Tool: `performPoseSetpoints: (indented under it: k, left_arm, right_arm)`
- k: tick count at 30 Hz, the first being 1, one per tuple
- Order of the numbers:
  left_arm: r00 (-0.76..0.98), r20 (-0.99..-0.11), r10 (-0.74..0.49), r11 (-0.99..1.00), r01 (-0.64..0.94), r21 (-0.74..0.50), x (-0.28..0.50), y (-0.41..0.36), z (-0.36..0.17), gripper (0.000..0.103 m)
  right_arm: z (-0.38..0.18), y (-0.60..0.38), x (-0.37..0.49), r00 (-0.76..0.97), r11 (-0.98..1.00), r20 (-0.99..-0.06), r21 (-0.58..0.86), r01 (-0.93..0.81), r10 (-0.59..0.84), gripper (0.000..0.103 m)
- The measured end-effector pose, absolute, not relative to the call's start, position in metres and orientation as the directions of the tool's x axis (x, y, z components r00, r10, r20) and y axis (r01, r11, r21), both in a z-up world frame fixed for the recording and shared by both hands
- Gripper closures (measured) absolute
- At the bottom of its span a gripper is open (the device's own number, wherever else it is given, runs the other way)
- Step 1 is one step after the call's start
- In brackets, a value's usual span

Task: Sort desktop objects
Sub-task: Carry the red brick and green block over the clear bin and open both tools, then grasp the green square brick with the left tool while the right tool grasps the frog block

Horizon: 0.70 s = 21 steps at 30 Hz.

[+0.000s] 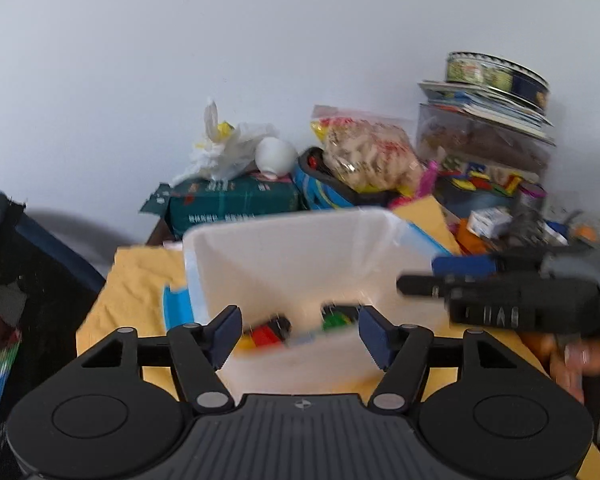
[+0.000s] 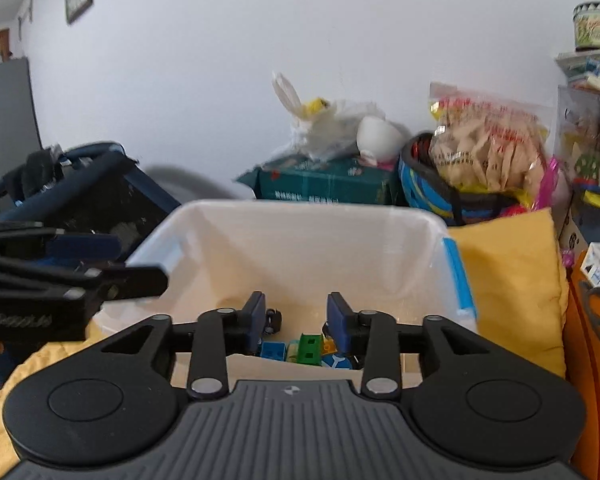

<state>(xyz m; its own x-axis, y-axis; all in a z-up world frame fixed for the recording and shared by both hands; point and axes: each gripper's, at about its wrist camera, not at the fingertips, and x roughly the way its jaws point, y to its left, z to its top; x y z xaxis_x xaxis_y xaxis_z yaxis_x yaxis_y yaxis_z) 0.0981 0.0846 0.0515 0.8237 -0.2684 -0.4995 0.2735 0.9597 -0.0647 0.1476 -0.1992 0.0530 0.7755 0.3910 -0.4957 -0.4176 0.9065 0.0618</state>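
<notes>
Here the sorting centres on the translucent white bin [image 2: 300,240], which sits on the yellow cloth [image 2: 508,280] over the worktop. On its floor lie the small coloured toy blocks [image 2: 308,350], red, green, blue and yellow, gathered at the bin's near wall.

Both tools hang over the bin's near rim, pointing down into it. The left tool [image 1: 298,338] has its jaws well apart with nothing between them; the right tool [image 2: 296,322] has its jaws partly apart and also empty. The blocks seen between the fingers lie below, not gripped.

The drop looks done, so the step is to leave the bin cleanly: I would lift each tool clear of the rim before swinging away, so no finger catches the wall and tips the bin. The two tools stand close over the bin, so they are best withdrawn to opposite sides.

Behind the bin, against the wall, sit a green box [image 2: 328,186] and a snack bag [image 2: 488,148]; neither is clearly next.
</notes>
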Motion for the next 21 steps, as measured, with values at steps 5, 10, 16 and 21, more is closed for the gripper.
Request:
performPoseSetpoints:
  k: [5, 10, 16, 21]
  left_arm:
    - [0.752, -0.613, -0.243, 0.958, 0.286, -0.029, 0.061, 0.088, 0.006, 0.032]
    - [0.648, -0.727, -0.226, 0.962, 0.268, -0.060, 0.042, 0.086, -0.043, 0.033]
    - [0.661, -0.727, -0.183, 0.969, 0.246, -0.020, 0.047, 0.082, -0.056, 0.033]
    - [0.666, -0.736, -0.125, 0.981, 0.192, 0.007, 0.080, 0.084, -0.065, 0.035]
  right_arm:
    - [0.054, -0.217, 0.123, 0.778, 0.892, -0.482, 0.019, -0.452, 0.404, 0.052]
    - [0.013, -0.231, 0.098, 0.698, 0.882, -0.606, 0.014, -0.471, 0.382, 0.054]
    - [-0.036, -0.229, 0.067, 0.577, 0.873, -0.730, 0.056, -0.484, 0.367, 0.055]
    - [-0.047, -0.215, 0.053, 0.568, 0.860, -0.741, 0.024, -0.510, 0.358, 0.056]
